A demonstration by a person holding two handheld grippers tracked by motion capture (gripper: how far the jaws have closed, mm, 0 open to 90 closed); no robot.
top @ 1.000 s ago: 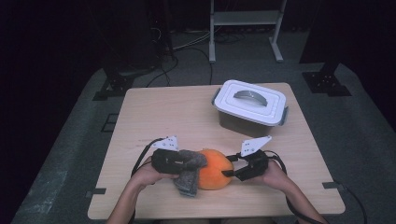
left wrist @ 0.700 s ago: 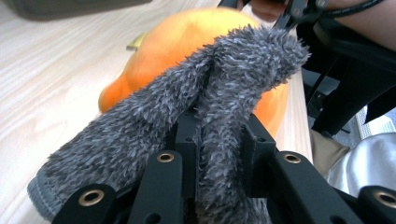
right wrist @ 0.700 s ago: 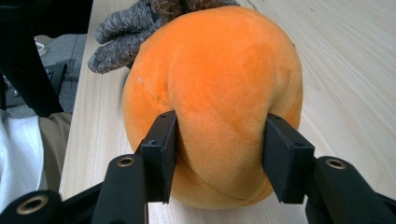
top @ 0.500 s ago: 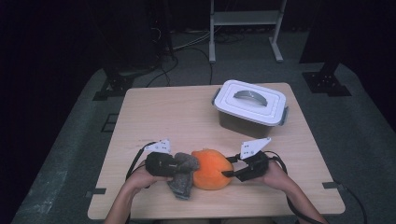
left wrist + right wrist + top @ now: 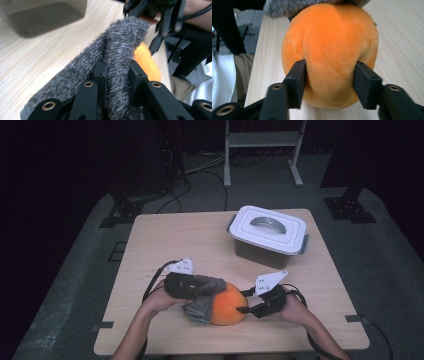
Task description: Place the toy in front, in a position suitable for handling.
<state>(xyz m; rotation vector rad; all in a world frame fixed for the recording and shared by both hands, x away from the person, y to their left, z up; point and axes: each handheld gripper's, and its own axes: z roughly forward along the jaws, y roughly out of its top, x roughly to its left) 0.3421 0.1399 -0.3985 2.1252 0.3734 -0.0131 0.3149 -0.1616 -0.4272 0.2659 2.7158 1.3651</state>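
1. Left tongs (image 5: 200,292) at about 7 o'clock on the bench (image 5: 170,240), clamped tight on a fuzzy grey cloth (image 5: 202,295); in the left gripper view the pile is bunched right between the black jaws.
2. Same cloth (image 5: 117,47) draped over the top and near-left side of the orange plush ball (image 5: 227,306), touching it.
3. Ball sitting at roughly 6 o'clock, close to the front edge, right between both hands.
4. Right tongs (image 5: 245,309) coming in from 5 o'clock, gripping the ball (image 5: 332,47), pads dug into the plush on both sides. Jaws just been opening a bit, ball still pinched between them.
5. White lidded box (image 5: 269,232) way off at 1 o'clock, well apart from everything else.
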